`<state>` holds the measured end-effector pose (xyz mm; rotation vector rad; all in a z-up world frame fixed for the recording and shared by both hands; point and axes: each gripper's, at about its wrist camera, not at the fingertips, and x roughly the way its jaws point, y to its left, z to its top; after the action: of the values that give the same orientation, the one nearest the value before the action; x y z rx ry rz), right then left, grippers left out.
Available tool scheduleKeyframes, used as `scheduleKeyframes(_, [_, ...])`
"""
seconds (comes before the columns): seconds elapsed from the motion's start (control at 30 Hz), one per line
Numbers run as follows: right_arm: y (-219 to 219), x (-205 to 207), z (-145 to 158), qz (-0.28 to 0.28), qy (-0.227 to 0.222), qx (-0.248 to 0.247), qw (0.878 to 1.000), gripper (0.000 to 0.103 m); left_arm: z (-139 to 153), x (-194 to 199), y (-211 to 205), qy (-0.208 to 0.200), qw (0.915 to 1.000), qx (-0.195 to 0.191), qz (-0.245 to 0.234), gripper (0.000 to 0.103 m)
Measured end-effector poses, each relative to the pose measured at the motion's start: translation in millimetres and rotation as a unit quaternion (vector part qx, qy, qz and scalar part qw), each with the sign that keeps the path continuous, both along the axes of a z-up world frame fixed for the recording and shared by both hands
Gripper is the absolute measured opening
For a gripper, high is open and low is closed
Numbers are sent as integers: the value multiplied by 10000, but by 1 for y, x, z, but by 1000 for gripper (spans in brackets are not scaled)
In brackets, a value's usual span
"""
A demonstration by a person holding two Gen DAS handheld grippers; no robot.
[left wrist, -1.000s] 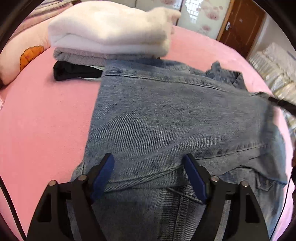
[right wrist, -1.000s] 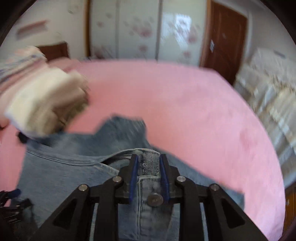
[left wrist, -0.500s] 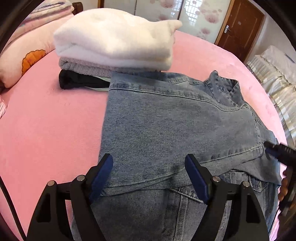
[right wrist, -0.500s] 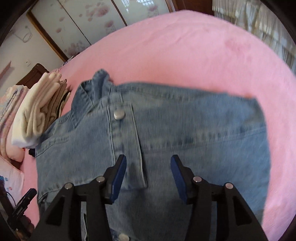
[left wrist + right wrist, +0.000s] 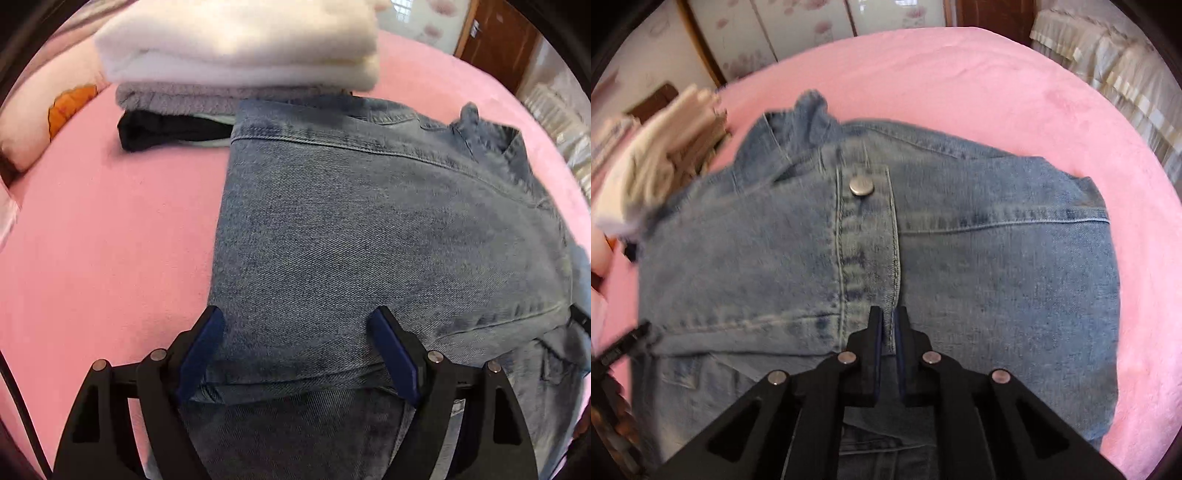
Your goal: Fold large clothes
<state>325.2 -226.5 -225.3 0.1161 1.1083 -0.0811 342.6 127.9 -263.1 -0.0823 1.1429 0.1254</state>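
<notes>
A blue denim jacket [image 5: 373, 236] lies partly folded on the pink bed, its collar at the far right; it also shows in the right wrist view [image 5: 979, 266] with a metal snap button [image 5: 861, 185] on the front placket. My left gripper [image 5: 295, 347] is open, its jaws wide apart over the near folded edge of the denim. My right gripper [image 5: 887, 325] has its jaws nearly together at the lower end of the placket; whether they pinch the cloth is not clear.
A stack of folded clothes [image 5: 236, 48], white on grey on black, sits at the far left beside the jacket, also in the right wrist view [image 5: 661, 158]. A pillow [image 5: 44, 118] lies at the left. Pink bedding [image 5: 110, 258] surrounds the jacket. Wardrobe and door stand behind.
The right gripper has gone from open to nearly shut, and sits lower at the placket. The left gripper has moved closer to the folded edge and stays open.
</notes>
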Motion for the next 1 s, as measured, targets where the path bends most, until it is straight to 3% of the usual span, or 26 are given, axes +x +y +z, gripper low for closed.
scheduleKeyframes(0.03, [1,-2,5,-80,-45,-119,9999,13,5,-2,-2,-35,10000,73,-16,81])
scheduleKeyframes(0.13, [21,-16,32,46,-570,-193,9982,14,29,-11,-11,-403,9990,134,-144,81])
scheduleKeyframes(0.27, [76,-22,54,814,-1080,330,9903,22,63,-8,-35,-954,9946,-128,-398,81])
scheduleKeyframes(0.37, [115,-6,40,1153,-1028,874,9841,22,67,12,-57,-1069,9925,-304,-507,81])
scheduleKeyframes(0.47, [136,15,9,1141,-856,597,9880,22,44,35,-77,-804,9942,-343,-624,81])
scheduleKeyframes(0.63, [88,17,-10,599,-802,224,9947,19,-7,50,-80,-328,9960,94,-821,82])
scheduleKeyframes(0.7, [53,11,-9,259,-807,56,9964,18,-10,46,-71,-493,9948,40,-895,88])
scheduleKeyframes(0.77, [18,2,-9,211,-776,417,9959,3,-10,46,-63,-493,9951,95,-853,96])
scheduleKeyframes(0.83, [5,-6,-7,271,-746,714,9943,0,-10,45,-52,-469,9956,-73,-803,98])
scheduleKeyframes(0.87, [3,-13,-2,86,-746,433,9962,0,-9,46,-46,-436,9958,-159,-783,98])
scheduleKeyframes(0.93, [-1,-23,4,-166,-716,-168,9972,20,-4,43,-41,-335,9963,-219,-760,98])
scheduleKeyframes(1.0, [-10,-36,14,-319,-736,9,9968,25,7,34,-41,-331,9956,-285,-833,98])
